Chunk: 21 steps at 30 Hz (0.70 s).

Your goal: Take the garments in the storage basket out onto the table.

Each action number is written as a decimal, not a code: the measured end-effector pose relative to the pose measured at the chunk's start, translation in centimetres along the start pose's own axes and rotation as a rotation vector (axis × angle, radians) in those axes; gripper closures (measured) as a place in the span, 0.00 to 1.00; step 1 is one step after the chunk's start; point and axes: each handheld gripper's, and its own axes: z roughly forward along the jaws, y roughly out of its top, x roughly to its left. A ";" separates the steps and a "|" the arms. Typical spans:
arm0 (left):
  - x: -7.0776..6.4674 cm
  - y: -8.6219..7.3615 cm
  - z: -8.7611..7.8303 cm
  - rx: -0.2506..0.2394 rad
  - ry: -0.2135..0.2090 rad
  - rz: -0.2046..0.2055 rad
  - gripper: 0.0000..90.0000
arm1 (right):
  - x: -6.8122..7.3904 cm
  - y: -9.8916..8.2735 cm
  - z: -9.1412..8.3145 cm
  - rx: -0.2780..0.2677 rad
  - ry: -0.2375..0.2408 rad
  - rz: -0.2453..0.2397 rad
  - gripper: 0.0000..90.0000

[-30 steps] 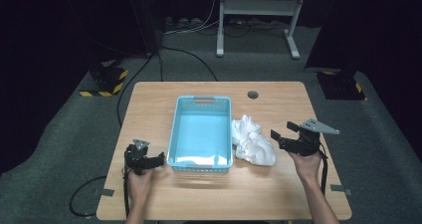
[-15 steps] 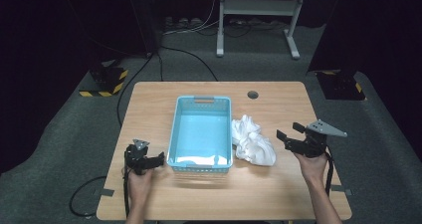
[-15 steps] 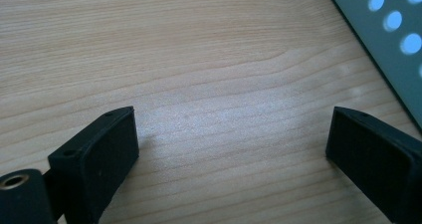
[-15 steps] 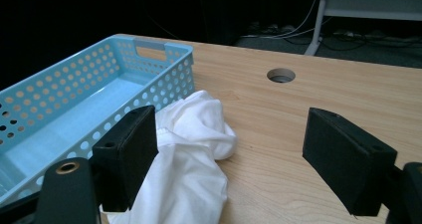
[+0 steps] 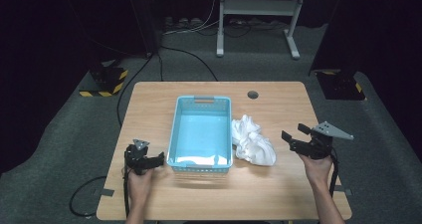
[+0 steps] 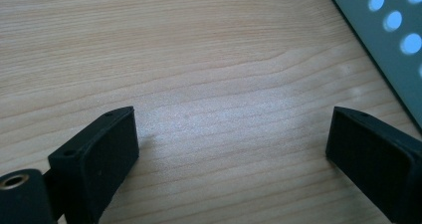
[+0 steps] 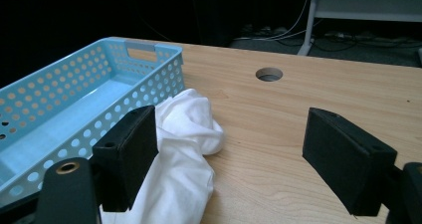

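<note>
While the high view is looking down on the wooden table (image 5: 278, 194), the right gripper (image 5: 292, 137) is hovering just beside the crumpled white cloth (image 5: 253, 143), with its jaws standing wide and holding nothing; I judge it is lining up to take the cloth. The cloth is lying on the table, touching the right wall of the light blue basket (image 5: 201, 134), probably so that it can go in with a short move. The left gripper (image 5: 155, 160) is resting near the basket's left front corner. In the left gripper view, its two black jaws are standing far apart over bare wood with fine grain, gripping nothing, and the basket's perforated wall (image 6: 393, 30) is showing at the upper right. In the right gripper view, the matte, blocky jaws are framing the cloth (image 7: 184, 149), which is soft and folded in loose ridges, lying near the left jaw. The basket (image 7: 74, 104) is rigid plastic with round holes and a handle slot.
</note>
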 end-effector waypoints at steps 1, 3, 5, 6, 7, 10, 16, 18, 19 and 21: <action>0.0 0.0 0.0 0.000 0.000 0.000 0.07 | -0.1 0.0 -0.1 -0.002 -0.002 0.000 0.24; 0.0 0.0 0.0 0.000 0.000 0.000 0.07 | -0.2 -0.1 -0.3 -0.007 -0.006 0.005 0.24; 0.0 0.0 0.0 0.000 0.000 0.000 0.07 | -0.2 -0.1 -0.3 -0.007 -0.008 0.006 0.24; 0.0 0.0 0.0 0.000 0.000 -0.001 0.07 | -0.3 -0.2 -0.4 -0.007 -0.009 0.007 0.24; 0.0 0.0 0.0 0.000 0.000 -0.001 0.07 | -0.3 -0.2 -0.4 -0.008 -0.010 0.006 0.24; 0.0 0.0 0.0 0.000 0.000 -0.001 0.07 | -0.5 -0.4 -0.6 -0.015 -0.015 0.016 0.24; 0.0 0.0 0.0 0.000 0.000 -0.001 0.07 | -0.7 -0.6 -0.8 -0.019 -0.021 0.022 0.24; 0.0 0.0 0.0 0.000 0.000 -0.001 0.07 | -0.7 -0.7 -0.8 -0.019 -0.023 0.024 0.24; 0.0 0.0 0.0 0.000 0.000 0.000 0.07 | -0.7 -0.8 -0.8 -0.017 -0.024 0.026 0.24; 0.0 0.0 0.0 0.000 0.000 0.000 0.07 | -0.7 -0.9 -0.8 -0.015 -0.026 0.026 0.24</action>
